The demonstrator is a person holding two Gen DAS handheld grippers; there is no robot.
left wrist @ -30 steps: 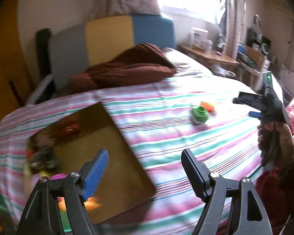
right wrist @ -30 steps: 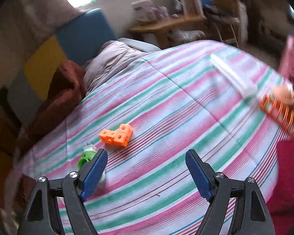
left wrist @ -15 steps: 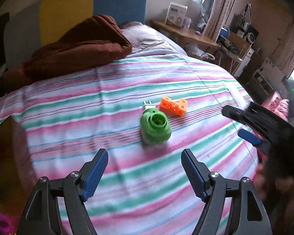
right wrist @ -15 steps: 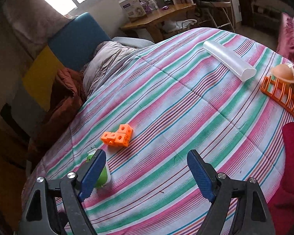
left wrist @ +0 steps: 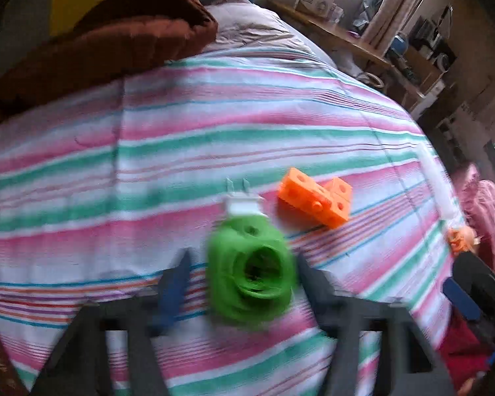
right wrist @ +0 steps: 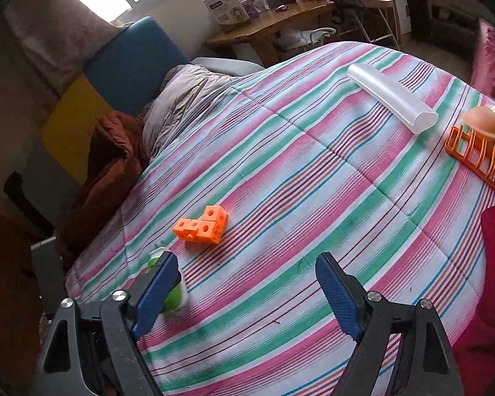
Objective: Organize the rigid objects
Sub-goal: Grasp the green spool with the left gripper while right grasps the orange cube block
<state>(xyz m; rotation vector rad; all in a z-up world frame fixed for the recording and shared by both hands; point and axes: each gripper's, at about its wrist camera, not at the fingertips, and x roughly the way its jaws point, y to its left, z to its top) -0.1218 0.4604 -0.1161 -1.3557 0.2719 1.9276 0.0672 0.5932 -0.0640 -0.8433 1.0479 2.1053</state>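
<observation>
A green plug-in device with a white plug lies on the striped bedspread, between the open fingers of my left gripper; the frame is blurred. An orange block cluster lies just beyond it to the right. In the right wrist view the orange blocks sit ahead of my open, empty right gripper, and the green device is partly hidden behind its left finger. The right gripper shows at the right edge of the left wrist view.
A translucent white tube lies at the far right of the bed. An orange rack with a peach dome stands at the right edge. A brown blanket is heaped at the headboard. A wooden desk stands beyond the bed.
My left gripper swung away from the brown board and moved in on the green device, which now sits between its fingers. The right gripper stayed nearly still.
</observation>
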